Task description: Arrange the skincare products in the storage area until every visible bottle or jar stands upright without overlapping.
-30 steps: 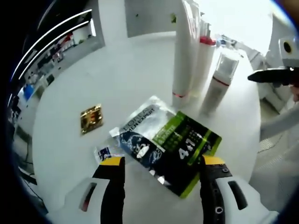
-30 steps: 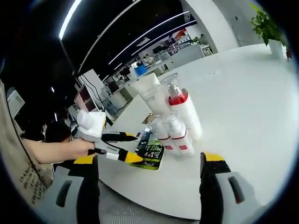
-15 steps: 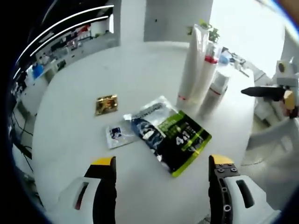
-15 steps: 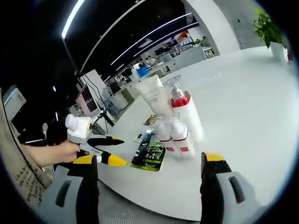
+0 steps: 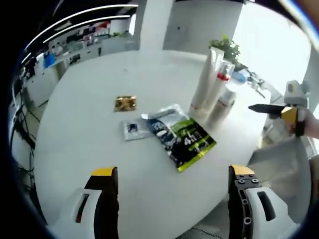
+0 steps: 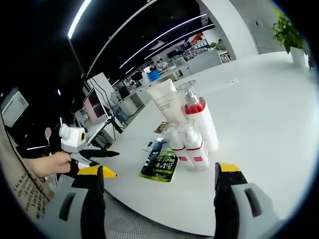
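While bottles [image 5: 215, 88] stand upright together, upper right of the left gripper view, on the worktop [image 5: 89, 139], apparently nearly done. Left claw [image 5: 172, 174] and right claw [image 6: 159, 172]: wide, empty. Still flat at centre: sachets [image 5: 184, 141]; perhaps left to tidy.

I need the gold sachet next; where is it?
In the left gripper view the gold sachet lies flat on the white table, up-left of the small clear sachet.

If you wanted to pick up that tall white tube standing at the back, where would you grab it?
Probably around the middle of the tall white tube, coming from its open side away from the red-collared bottle beside it. It stands upright, so jaws closing level across its body seem safest.
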Action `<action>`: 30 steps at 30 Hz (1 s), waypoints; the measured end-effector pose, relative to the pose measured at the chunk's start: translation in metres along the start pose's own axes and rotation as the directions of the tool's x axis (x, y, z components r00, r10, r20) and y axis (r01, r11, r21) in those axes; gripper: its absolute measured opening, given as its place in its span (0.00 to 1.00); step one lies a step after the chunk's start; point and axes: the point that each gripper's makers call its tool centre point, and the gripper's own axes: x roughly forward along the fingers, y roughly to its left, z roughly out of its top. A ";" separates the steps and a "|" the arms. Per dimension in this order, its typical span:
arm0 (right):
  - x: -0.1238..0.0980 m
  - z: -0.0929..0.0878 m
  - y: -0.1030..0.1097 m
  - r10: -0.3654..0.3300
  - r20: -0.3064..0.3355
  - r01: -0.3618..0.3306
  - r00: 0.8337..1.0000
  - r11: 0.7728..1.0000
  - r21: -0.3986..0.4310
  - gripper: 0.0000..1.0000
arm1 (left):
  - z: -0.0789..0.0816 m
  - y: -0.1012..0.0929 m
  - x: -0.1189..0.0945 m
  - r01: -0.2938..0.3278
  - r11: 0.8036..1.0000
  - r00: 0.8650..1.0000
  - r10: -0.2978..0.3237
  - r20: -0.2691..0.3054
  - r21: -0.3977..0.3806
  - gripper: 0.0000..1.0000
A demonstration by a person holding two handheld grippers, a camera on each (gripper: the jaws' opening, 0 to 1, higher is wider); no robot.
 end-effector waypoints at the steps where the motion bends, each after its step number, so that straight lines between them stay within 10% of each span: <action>1: 0.000 0.000 0.000 0.001 -0.001 -0.001 1.000 1.000 -0.001 0.93 | 0.000 0.000 -0.001 -0.001 1.000 1.000 0.001 0.003 -0.004 0.90; 30: 0.003 -0.006 0.003 0.005 -0.037 -0.007 0.999 0.999 -0.039 0.94 | -0.034 0.019 -0.042 -0.012 0.993 0.999 0.015 0.028 -0.115 0.97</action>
